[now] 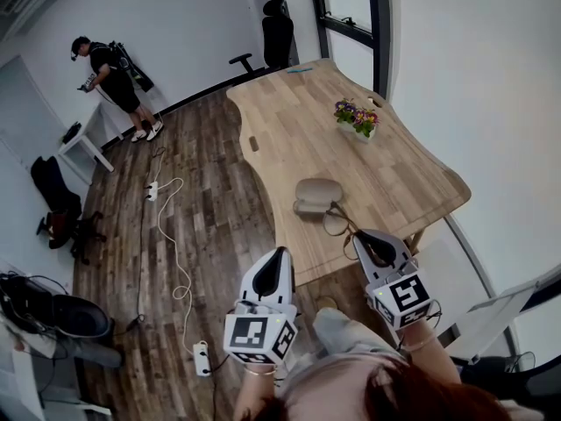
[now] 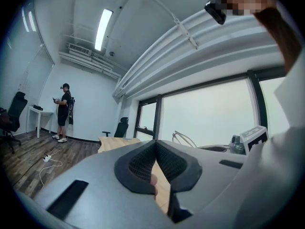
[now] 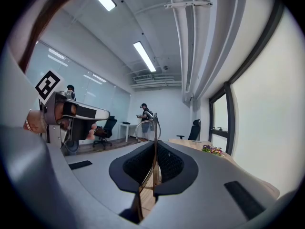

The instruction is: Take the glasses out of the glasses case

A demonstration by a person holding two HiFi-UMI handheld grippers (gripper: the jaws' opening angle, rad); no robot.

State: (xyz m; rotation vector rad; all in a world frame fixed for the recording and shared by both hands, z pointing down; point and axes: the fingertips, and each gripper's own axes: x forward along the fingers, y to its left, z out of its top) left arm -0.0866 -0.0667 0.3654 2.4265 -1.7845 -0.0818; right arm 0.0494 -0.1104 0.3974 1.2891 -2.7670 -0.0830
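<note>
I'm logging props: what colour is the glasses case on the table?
The glasses case is a pale beige-grey; the head view shows it best.

The left gripper [image 1: 279, 254] is held low and near the body, its fingers [image 2: 138, 163] pressed together with nothing between them. The right gripper [image 1: 361, 235] reaches further forward, its fingers clamped on a thin arm of the glasses [image 3: 155, 144]. Both wrists point forward, well apart.

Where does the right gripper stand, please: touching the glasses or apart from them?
Touching: the right gripper view shows the right gripper clamped on the glasses.
</note>
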